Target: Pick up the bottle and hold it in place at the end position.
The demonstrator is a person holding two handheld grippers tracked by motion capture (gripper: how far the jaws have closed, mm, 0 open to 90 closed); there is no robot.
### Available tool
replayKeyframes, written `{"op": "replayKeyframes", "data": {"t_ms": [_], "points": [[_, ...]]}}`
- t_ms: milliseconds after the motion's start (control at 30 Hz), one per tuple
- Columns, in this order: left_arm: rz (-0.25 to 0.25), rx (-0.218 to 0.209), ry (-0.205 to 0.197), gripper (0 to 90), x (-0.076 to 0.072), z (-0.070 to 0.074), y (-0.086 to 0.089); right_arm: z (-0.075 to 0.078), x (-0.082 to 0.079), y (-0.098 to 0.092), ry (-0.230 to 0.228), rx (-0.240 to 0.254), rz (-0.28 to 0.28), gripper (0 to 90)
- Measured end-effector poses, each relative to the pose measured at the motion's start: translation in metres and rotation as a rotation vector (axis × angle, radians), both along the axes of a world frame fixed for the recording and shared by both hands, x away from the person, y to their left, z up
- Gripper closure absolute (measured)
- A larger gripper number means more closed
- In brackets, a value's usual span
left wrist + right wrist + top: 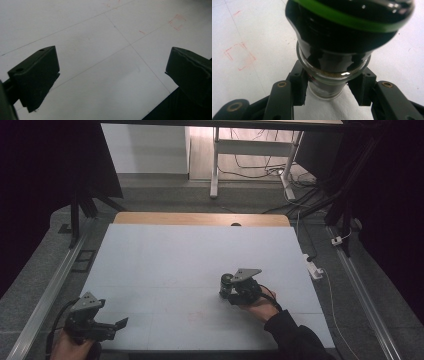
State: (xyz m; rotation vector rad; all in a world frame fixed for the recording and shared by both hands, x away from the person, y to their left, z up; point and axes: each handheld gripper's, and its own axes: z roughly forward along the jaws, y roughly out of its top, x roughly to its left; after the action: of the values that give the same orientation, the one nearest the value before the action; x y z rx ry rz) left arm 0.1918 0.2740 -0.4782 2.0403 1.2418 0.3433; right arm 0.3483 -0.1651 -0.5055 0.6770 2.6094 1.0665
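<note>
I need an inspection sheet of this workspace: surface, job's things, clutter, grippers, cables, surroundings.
Surface: white table, faint grid lines and red marks.
Job's things: glass jar with black cap and green ring, dark contents.
Clutter: nothing seen on the table.
Grippers: right gripper shut on the jar's body; left gripper open, nothing between its jaws, at the near left edge.
Cables: one trails from each gripper; loose cables on the floor beyond the table.
Surroundings: white desk frame, dark curtains, metal rails at both sides.

White table (165,265), faint red marks (238,56)
</note>
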Motion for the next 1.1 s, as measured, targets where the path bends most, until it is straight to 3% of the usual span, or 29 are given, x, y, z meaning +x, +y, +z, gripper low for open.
{"op": "replayKeyframes", "data": {"t_ms": [233,800,1100], "points": [[-0.001,-0.002,0.001,0.1,0.000,0.000,0.000,0.002,0.001,0.000,0.007,-0.009,-0.006,52.6],[0.001,-0.004,0.004,0.0,0.000,0.000,0.000,0.024,0.010,0.000,0.045,0.075,-0.023,52.6],[0.001,-0.006,0.004,0.1,0.000,0.000,0.001,0.029,0.016,0.011,0.052,0.073,-0.017,52.6]]}}
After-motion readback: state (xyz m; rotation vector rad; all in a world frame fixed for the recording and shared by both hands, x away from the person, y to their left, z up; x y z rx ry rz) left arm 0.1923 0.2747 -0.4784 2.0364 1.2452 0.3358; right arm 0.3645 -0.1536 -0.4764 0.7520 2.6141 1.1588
